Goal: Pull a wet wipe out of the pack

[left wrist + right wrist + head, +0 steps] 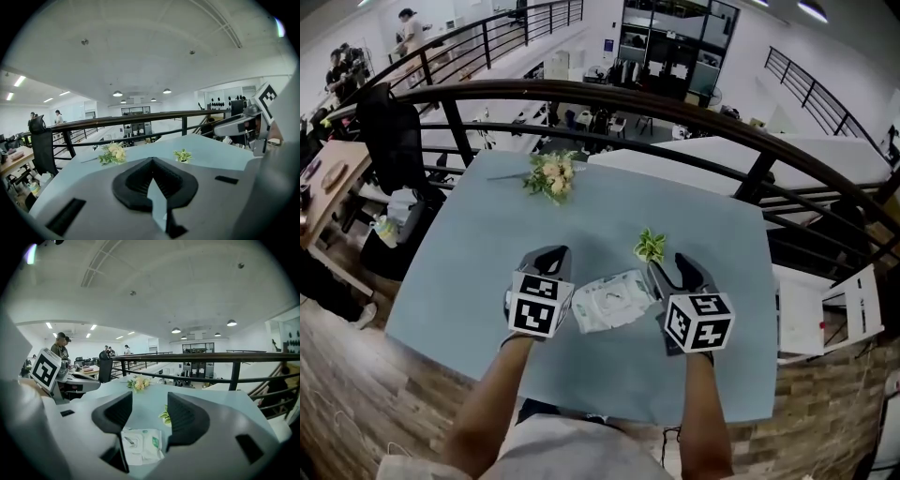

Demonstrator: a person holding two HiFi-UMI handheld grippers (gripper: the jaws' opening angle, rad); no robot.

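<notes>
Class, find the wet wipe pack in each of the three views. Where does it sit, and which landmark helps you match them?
Head view: wet wipe pack just below picture centre.
Left gripper view: not in it.
Right gripper view: pack low centre, between the right gripper's open jaws.
Shared landmark: the flower bunch, farther along the table in all three.

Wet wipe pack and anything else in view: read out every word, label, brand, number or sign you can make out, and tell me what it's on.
No text here can be read.
Wet wipe pack: a printed label and a green mark, too small and blurred to read.
Marker cubes: black-and-white square patterns only, no letters or numbers.
Nothing else carries print that can be made out.
</notes>
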